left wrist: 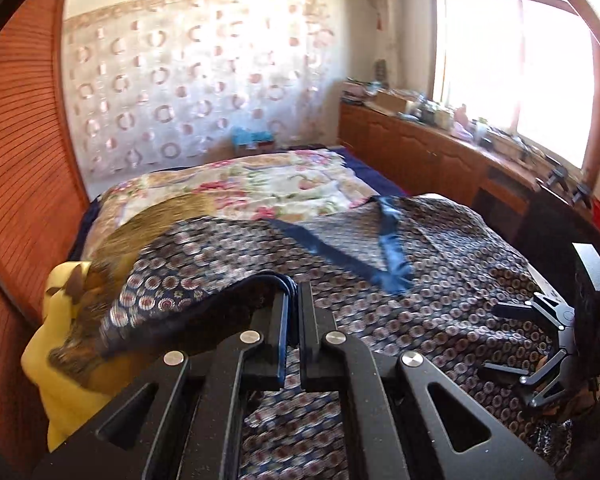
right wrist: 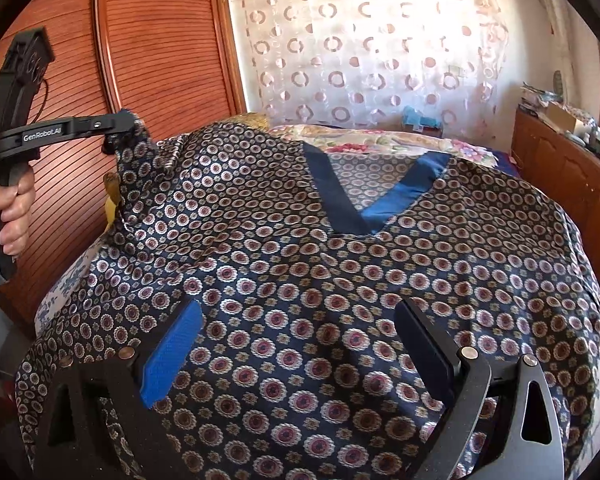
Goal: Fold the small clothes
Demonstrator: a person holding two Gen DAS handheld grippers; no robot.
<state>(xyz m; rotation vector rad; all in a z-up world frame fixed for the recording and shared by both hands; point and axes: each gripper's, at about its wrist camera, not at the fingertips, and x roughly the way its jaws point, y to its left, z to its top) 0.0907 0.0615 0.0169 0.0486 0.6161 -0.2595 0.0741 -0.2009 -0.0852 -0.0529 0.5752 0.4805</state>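
A dark blue patterned top [right wrist: 300,280] with a blue V-neck band [right wrist: 363,208] lies spread over the bed. My left gripper [left wrist: 294,292] is shut on the edge of the top's left sleeve [left wrist: 204,280] and holds it lifted off the bed. In the right wrist view that same left gripper [right wrist: 128,124] shows at the upper left, held by a hand [right wrist: 18,204], with the sleeve [right wrist: 140,168] hanging from it. My right gripper [right wrist: 300,328] stands open low over the lower middle of the top, nothing between its fingers; it also shows at the right edge of the left view [left wrist: 499,340].
A floral quilt [left wrist: 260,184] covers the far part of the bed. A yellow cloth [left wrist: 56,344] lies at the bed's left edge by the wooden wardrobe [right wrist: 160,40]. A cluttered wooden cabinet [left wrist: 419,148] runs under the window at the right. A patterned curtain [right wrist: 363,52] hangs behind.
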